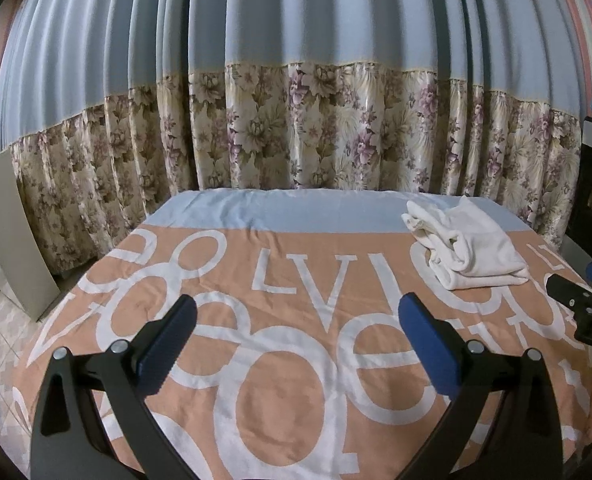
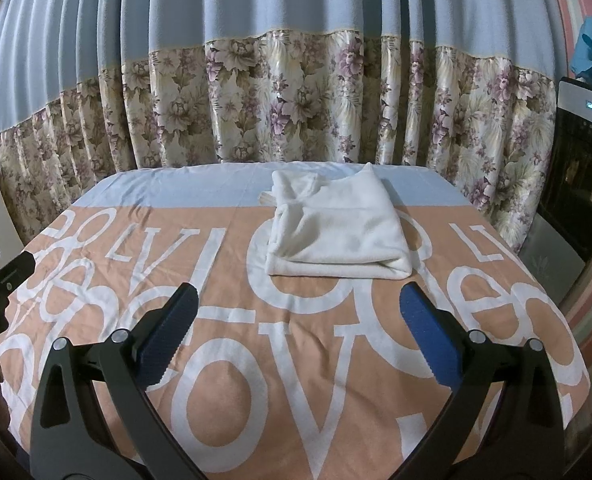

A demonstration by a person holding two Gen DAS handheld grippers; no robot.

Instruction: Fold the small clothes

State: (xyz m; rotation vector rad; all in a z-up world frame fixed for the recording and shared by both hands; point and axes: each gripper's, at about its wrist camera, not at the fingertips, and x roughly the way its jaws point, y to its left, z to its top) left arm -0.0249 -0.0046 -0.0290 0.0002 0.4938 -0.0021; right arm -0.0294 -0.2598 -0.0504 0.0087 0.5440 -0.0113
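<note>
Currently: white garment [image 2: 336, 232] lying folded at far right of patterned cloth [image 2: 256, 380]. Left gripper [image 1: 296, 344] and right gripper [image 2: 298, 336] hovering, jaws gaping wide, holding nothing. Advising squaring loose rear layers.

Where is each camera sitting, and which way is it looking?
Left wrist view: rides the left gripper, looks across the lettered bedspread toward the floral curtain; its open blue-padded fingers show, with the right gripper at the right edge.
Right wrist view: rides the right gripper, faces the folded white garment; its open fingers show, left gripper at the left edge.
Shared: garment, bedspread, curtain.
</note>
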